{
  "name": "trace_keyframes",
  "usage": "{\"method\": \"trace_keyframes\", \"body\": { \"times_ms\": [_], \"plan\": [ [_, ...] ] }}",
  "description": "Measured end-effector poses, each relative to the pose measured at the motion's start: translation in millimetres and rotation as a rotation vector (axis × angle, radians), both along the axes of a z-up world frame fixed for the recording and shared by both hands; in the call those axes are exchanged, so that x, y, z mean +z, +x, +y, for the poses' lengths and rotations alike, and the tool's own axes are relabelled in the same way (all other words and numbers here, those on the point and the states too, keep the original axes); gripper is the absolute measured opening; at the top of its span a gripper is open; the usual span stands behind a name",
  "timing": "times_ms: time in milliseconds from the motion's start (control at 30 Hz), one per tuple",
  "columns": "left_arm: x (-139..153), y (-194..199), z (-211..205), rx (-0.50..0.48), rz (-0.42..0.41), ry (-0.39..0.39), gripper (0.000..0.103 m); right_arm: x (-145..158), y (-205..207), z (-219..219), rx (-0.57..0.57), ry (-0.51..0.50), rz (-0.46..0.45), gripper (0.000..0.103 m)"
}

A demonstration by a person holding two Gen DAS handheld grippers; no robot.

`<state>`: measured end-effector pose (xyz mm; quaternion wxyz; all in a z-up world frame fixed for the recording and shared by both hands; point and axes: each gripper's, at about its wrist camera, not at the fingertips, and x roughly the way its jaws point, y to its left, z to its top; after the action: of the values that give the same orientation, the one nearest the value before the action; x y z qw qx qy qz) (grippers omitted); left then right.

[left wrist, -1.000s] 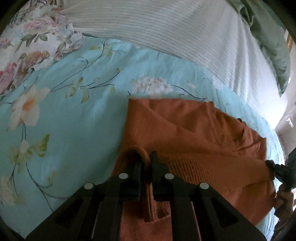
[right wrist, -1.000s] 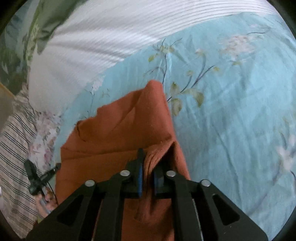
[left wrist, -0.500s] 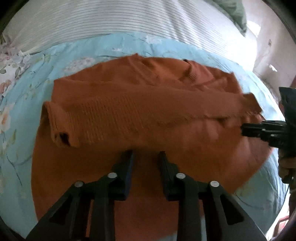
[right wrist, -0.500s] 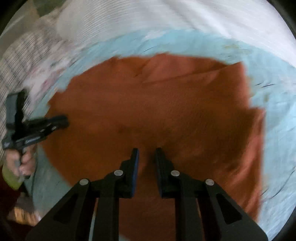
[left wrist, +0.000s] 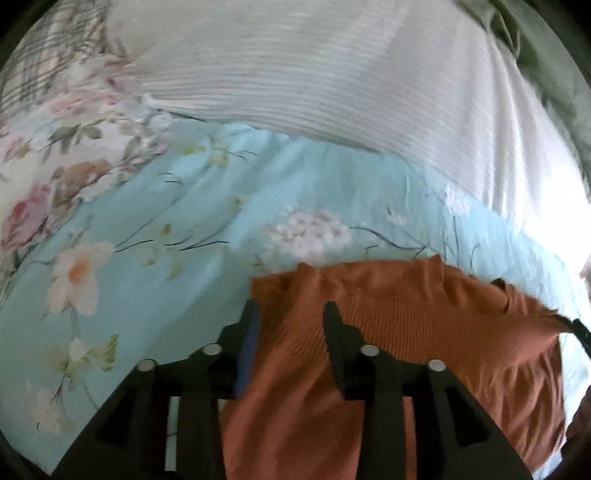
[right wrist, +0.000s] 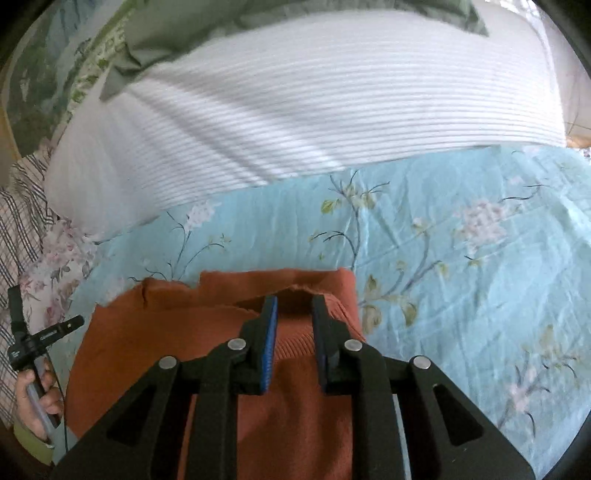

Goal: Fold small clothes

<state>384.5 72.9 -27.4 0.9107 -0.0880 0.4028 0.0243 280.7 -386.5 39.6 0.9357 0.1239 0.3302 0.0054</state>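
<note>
An orange knitted sweater (left wrist: pixel 424 332) lies on the light blue floral bedsheet (left wrist: pixel 166 229), folded over on itself with a ribbed band across the top. My left gripper (left wrist: pixel 291 314) is open over the sweater's far left corner, its jaws apart with cloth between and below them. In the right wrist view the sweater (right wrist: pixel 155 332) fills the lower left. My right gripper (right wrist: pixel 293 306) is open over the sweater's far right corner, its jaws astride a raised fold. The left gripper's handle (right wrist: pixel 40 336) shows at the left edge, in a hand.
A white striped duvet (right wrist: pixel 314 110) lies across the bed beyond the sweater. A green pillow (right wrist: pixel 166 26) sits behind it. A floral pillowcase (left wrist: pixel 55 155) and a plaid cloth (right wrist: pixel 18 229) lie at the left side. Bare sheet (right wrist: pixel 480 258) stretches right of the sweater.
A second ago both grippers were shut on the sweater's edge. They carried it over, let go and opened, and now sit low over the folded sweater's far corners.
</note>
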Motion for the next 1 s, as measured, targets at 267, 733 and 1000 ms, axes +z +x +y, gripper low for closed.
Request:
{"method": "trace_keyframes", "body": {
  "times_ms": [267,733,1000],
  "plan": [
    [-5.9,-104.6,10.4,-0.023,-0.005,-0.110,0.042,-18.9,-49.1,11.2,0.018,0.085,0.042,0.020],
    [-50.3,-222.2,3.6,0.012,0.050,-0.397,0.070,-53.9,-117.5,69.9,0.138,0.192,0.110,0.038],
    [-69.3,-189.1,5.6,0.085,0.054,-0.463,0.070,-52.0,-132.6,68.1,0.136,0.211,0.119,0.040]
  ]
}}
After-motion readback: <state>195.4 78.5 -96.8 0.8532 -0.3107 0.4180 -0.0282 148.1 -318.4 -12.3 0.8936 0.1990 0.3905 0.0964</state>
